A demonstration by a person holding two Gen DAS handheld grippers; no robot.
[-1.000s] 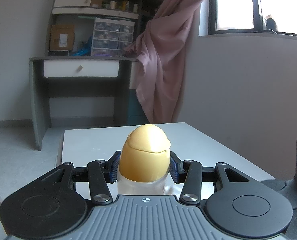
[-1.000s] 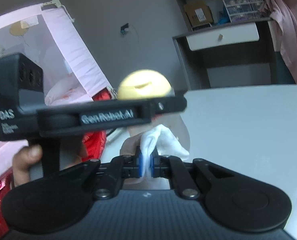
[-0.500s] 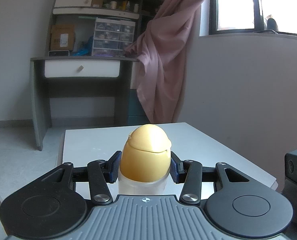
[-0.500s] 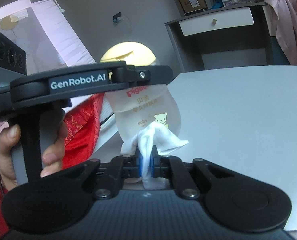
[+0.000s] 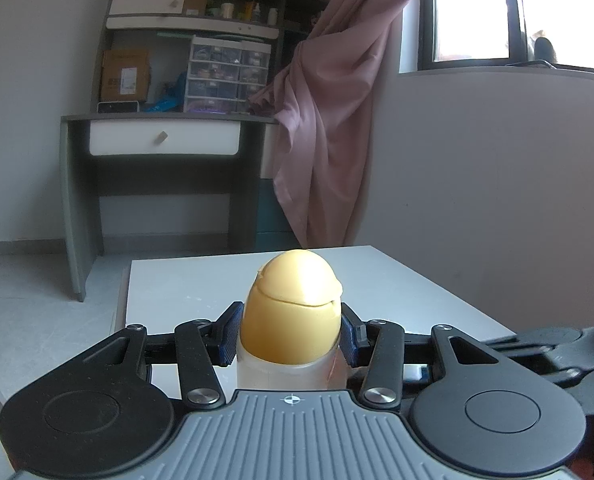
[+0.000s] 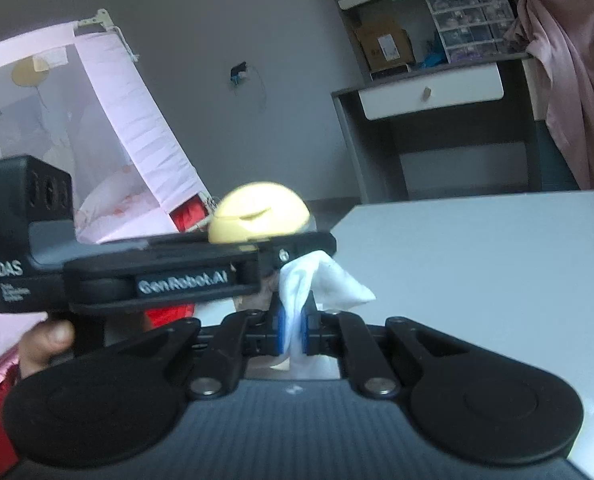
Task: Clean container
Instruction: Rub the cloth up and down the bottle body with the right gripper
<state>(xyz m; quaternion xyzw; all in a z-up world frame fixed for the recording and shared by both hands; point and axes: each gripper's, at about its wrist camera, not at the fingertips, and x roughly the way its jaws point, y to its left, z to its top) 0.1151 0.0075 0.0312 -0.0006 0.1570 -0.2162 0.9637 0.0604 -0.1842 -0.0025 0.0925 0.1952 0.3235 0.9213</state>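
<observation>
Daylight from a window (image 5: 473, 12) at the upper right of the left wrist view falls on a plain grey wall, a pink curtain (image 5: 329, 112) hanging at centre top, and a grey desk (image 5: 157, 140) with a white drawer at the left, with cluttered shelves above it. Below these, in the middle of the frame, lies a white table (image 5: 201, 280).

Low in the centre of that view, the left gripper (image 5: 291, 330) is closed on a bottle (image 5: 293, 308): its blue pads (image 5: 229, 334) press against both sides of the clear body, just under the yellow egg-shaped cap. The bottle stands upright between the fingers, above the near part of the table. At the right edge of the same frame, part of the other tool shows as a dark shape.

In the right wrist view the right gripper (image 6: 293, 330) sits at lower centre, its jaws pinched nearly together on a white cloth (image 6: 317, 280). The cloth bunches up out of the blue pads (image 6: 280, 330) and spreads to the right above them. Its upper edge lies against the black body of the left gripper (image 6: 201, 268), which crosses the left half of the frame, and right beside the bottle (image 6: 261, 218), whose yellow cap rises just behind that black bar. Whether the cloth touches the bottle itself is hidden. A hand (image 6: 45, 344) grips the handle of the left tool at the lower left. Behind it hang pale pink fabric (image 6: 129, 112) and something red (image 6: 165, 312); both are slightly blurred.
</observation>
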